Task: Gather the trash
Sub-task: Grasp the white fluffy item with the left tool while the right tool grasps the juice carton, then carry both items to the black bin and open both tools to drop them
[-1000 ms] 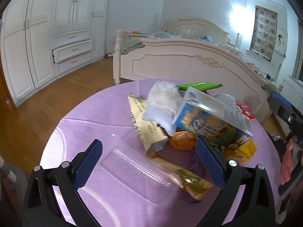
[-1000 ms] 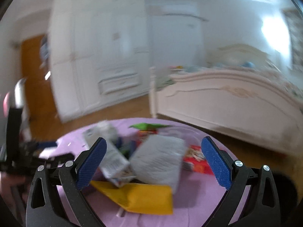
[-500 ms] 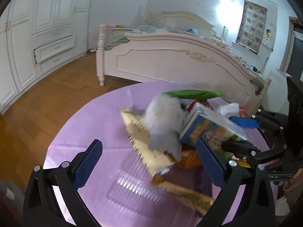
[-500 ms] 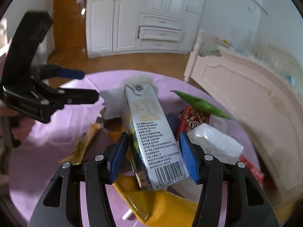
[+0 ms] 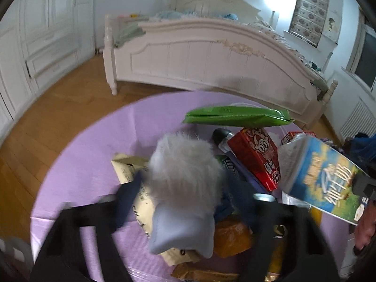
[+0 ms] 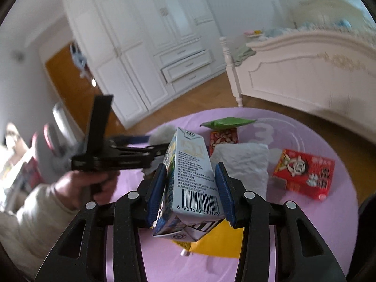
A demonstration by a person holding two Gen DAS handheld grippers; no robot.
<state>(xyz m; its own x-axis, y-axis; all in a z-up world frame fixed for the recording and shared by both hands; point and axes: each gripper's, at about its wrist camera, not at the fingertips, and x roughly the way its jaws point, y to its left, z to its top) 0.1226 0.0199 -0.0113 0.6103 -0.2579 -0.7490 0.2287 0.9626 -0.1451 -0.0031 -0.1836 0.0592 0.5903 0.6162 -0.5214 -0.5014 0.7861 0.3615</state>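
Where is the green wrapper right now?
The green wrapper lies at the far side of the purple table, just behind the red box, toward the bed.

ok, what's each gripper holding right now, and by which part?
The right gripper grips the drink carton across its side faces, near the bottom end. The left gripper is closing around the fluffy grey pouch; contact unclear through blur.

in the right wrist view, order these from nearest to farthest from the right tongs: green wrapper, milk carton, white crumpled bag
1. milk carton, between the right tongs as they close on it
2. white crumpled bag, just behind, to the right
3. green wrapper, at the far side of the pile
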